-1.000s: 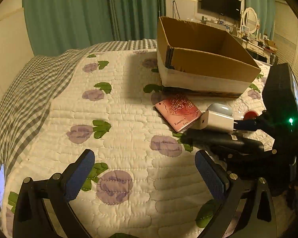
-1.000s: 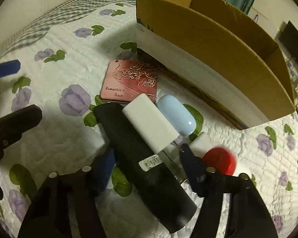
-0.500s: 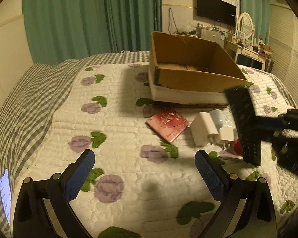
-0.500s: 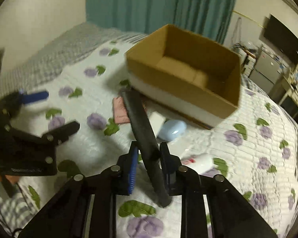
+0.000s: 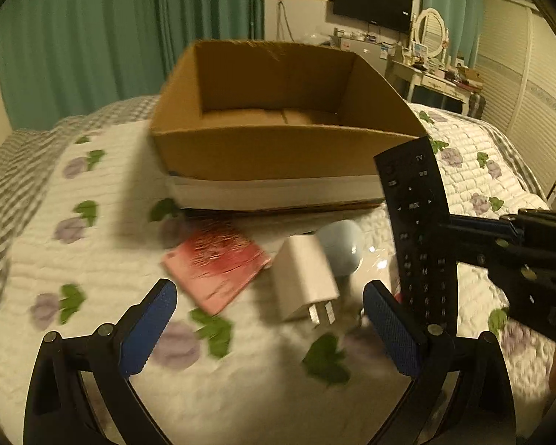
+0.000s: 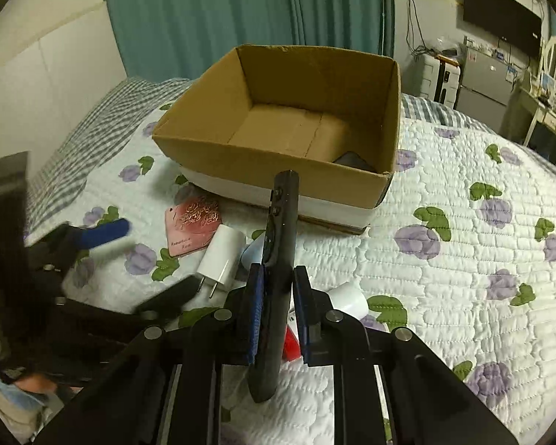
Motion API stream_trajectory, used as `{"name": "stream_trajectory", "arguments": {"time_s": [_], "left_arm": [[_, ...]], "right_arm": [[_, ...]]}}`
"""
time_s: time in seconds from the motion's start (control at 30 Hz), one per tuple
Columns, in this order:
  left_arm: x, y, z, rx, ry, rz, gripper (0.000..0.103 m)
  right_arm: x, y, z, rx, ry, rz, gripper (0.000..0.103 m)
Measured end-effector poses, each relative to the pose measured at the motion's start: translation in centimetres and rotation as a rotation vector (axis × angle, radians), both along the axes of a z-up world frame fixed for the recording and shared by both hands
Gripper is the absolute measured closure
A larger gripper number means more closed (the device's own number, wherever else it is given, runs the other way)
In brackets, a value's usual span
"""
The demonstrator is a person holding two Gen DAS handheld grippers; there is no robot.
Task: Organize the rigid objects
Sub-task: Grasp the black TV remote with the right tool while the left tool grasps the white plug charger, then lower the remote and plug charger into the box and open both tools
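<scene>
My right gripper (image 6: pixel 278 278) is shut on a black TV remote (image 6: pixel 280 244) and holds it edge-up above the quilt, in front of an open cardboard box (image 6: pixel 263 159). The remote (image 5: pixel 417 222) and the right gripper (image 5: pixel 474 233) also show at the right of the left wrist view. My left gripper (image 5: pixel 267 319) is open and empty above a pink card case (image 5: pixel 217 263), a white charger plug (image 5: pixel 304 278) and a pale blue case (image 5: pixel 343 241). A dark object (image 6: pixel 354 161) lies inside the box at its near right corner.
A white and red item (image 6: pixel 348 296) lies on the flowered quilt (image 6: pixel 463 259) under the right gripper. The box (image 5: pixel 278 155) stands on a white base. Green curtains (image 5: pixel 92 37), a TV and a dresser stand behind the bed.
My right gripper has lifted the remote higher and closer to the box. My left gripper has moved forward toward the pink case and the charger.
</scene>
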State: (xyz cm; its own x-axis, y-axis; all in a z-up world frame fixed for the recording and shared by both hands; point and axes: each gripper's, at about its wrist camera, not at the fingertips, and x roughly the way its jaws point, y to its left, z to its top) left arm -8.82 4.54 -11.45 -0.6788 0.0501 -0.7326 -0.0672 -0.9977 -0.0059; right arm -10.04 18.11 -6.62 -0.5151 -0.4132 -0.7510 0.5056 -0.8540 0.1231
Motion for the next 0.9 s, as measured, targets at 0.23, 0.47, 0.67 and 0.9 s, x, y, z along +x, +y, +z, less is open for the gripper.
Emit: {"name": "stream_trajectory", "arguments": {"time_s": [0.23,0.47,0.67,0.9], "left_arm": [[-2.0,1.5,-1.6,0.012,-0.037,-0.077,0.004],[-2.5,1.1,-2.7,0.048,-0.11,-0.095,0.066],[-0.7,0.4,-1.3,0.036,-0.074,-0.083,0.074],[2.4,-1.6,3.0,0.07,0.004,-0.069,0.075]], "right_arm": [[-0.6,0.3,-0.5,-0.028,-0.024,-0.008,0.088],[-0.5,0.0,-0.6,-0.013,-0.024,-0.013,0.088],[-0.1,0.1,-0.2,-0.014,-0.013,-0.033,0.089],[1.2,0.1,3.1,-0.04,0.066,-0.044,0.09]]}}
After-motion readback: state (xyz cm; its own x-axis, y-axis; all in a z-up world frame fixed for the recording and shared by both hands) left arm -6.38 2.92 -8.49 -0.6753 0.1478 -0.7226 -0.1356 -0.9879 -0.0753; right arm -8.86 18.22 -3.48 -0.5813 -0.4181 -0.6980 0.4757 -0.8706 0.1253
